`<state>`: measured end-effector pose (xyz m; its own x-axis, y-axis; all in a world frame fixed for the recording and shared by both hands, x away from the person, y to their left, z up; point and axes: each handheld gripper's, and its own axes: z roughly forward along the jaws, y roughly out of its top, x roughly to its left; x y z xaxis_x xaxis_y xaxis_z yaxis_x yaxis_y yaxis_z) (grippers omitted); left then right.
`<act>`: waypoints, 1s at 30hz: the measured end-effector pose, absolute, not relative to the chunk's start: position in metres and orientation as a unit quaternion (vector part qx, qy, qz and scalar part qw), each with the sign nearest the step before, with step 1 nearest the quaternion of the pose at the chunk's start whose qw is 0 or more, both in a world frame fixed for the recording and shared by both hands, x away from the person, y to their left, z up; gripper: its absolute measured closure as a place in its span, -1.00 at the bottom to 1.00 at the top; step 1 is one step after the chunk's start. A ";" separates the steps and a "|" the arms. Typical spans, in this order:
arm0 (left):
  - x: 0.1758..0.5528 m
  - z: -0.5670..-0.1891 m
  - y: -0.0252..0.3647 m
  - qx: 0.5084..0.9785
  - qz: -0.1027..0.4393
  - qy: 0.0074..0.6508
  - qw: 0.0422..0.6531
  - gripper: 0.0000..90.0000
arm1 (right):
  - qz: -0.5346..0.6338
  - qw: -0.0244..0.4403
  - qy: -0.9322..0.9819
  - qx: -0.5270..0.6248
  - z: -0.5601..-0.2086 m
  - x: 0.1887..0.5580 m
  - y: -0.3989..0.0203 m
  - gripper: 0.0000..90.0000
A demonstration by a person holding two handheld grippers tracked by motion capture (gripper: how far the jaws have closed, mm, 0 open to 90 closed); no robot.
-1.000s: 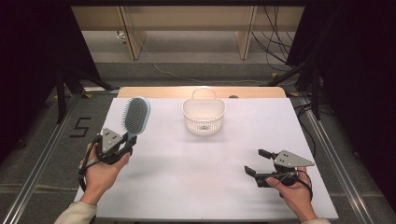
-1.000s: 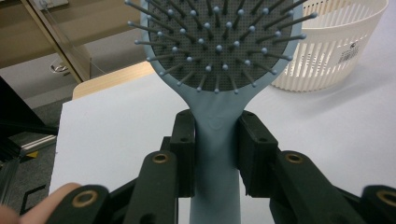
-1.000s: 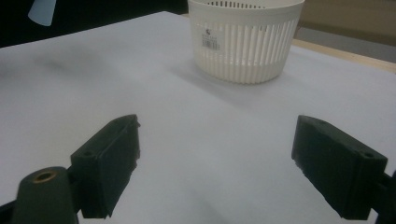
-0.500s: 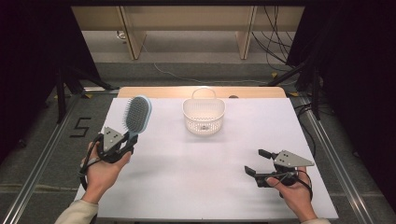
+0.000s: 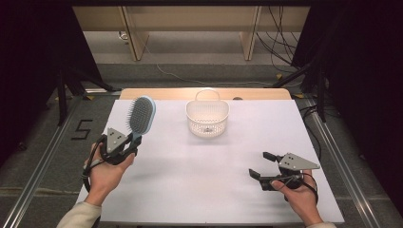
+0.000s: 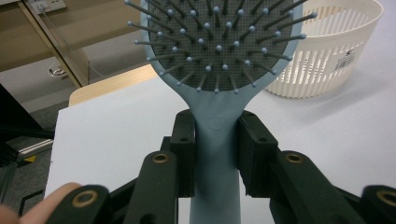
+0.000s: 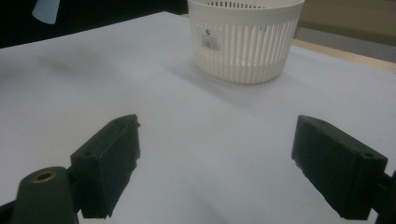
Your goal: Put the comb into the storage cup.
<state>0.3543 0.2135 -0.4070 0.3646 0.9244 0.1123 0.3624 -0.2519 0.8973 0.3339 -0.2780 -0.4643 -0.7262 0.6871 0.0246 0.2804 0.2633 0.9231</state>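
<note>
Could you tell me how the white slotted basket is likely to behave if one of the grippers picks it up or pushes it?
The basket looks like thin slotted plastic, so it is probably light and would slide on the smooth white table when nudged. Its walls may flex if squeezed. It seems wide for its height, so tipping appears unlikely. The thin handle at its far rim probably bends easily.

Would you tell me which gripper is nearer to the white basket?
Left. The left gripper holds the hairbrush just left of the basket; the right gripper sits open, farther toward the table's near right.

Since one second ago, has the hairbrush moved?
No. The hairbrush keeps its place beside the white basket, clamped in the left gripper.
</note>
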 end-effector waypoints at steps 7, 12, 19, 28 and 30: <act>0.356 -0.406 0.212 0.715 0.340 0.449 0.415 0.55 | 0.519 0.195 0.770 0.315 -0.464 0.334 -0.278 -0.65; 0.356 -0.406 0.211 0.715 0.340 0.448 0.415 0.55 | 0.520 0.195 0.769 0.316 -0.464 0.334 -0.278 -0.65; 0.357 -0.405 0.210 0.715 0.341 0.447 0.417 0.55 | 0.520 0.195 0.769 0.316 -0.464 0.334 -0.278 -0.65; 0.359 -0.405 0.209 0.714 0.342 0.444 0.419 0.55 | 0.520 0.194 0.769 0.316 -0.464 0.334 -0.278 -0.65; 0.359 -0.405 0.208 0.715 0.344 0.442 0.418 0.55 | 0.520 0.194 0.769 0.316 -0.464 0.334 -0.278 -0.65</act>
<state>0.3588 0.2081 -0.4047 0.3716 0.9204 0.1216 0.3443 -0.2583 0.9026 0.3338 -0.2781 -0.4643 -0.7245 0.6887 0.0300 0.2838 0.2583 0.9234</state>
